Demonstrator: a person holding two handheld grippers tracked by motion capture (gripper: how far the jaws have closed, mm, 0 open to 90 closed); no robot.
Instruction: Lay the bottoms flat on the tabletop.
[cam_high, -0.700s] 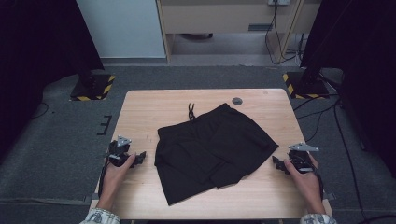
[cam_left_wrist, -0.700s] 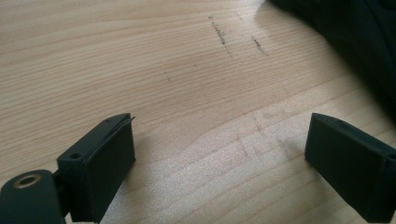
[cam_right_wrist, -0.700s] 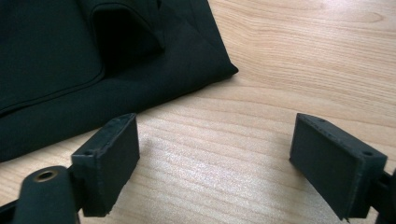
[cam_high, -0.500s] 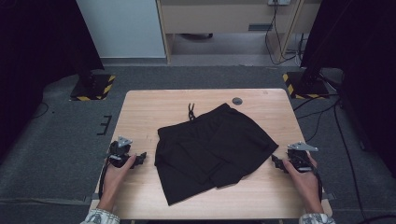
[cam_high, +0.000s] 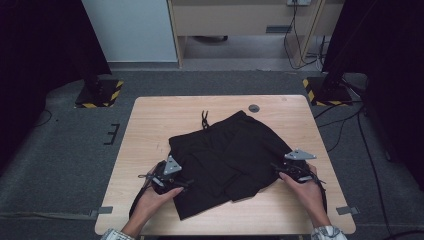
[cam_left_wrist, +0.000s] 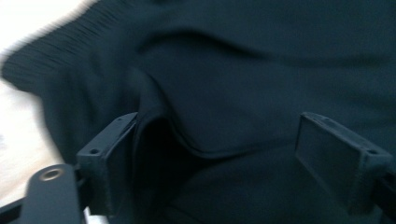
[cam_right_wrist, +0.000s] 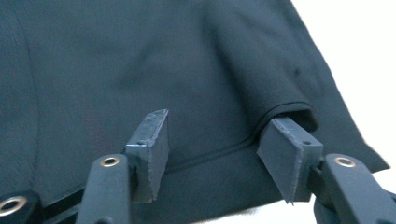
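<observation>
Wooden surface (cam_high: 150, 125) carries black shorts (cam_high: 225, 155) at centre; our left tool (cam_high: 184, 184) and right tool (cam_high: 274, 165), jaws open, straddle hems. We should pinch only one layer, evenly.

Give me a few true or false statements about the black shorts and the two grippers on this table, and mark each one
1. The black shorts lie on the wooden table. True.
2. The left gripper is shut. False: its jaws stand open over the fabric.
3. The right gripper is open, with a fold edge against one jaw. True.
4. A red towel covers the shorts. False: nothing lies on them.
5. A drawstring pokes out at the shorts' far edge. True.
</observation>
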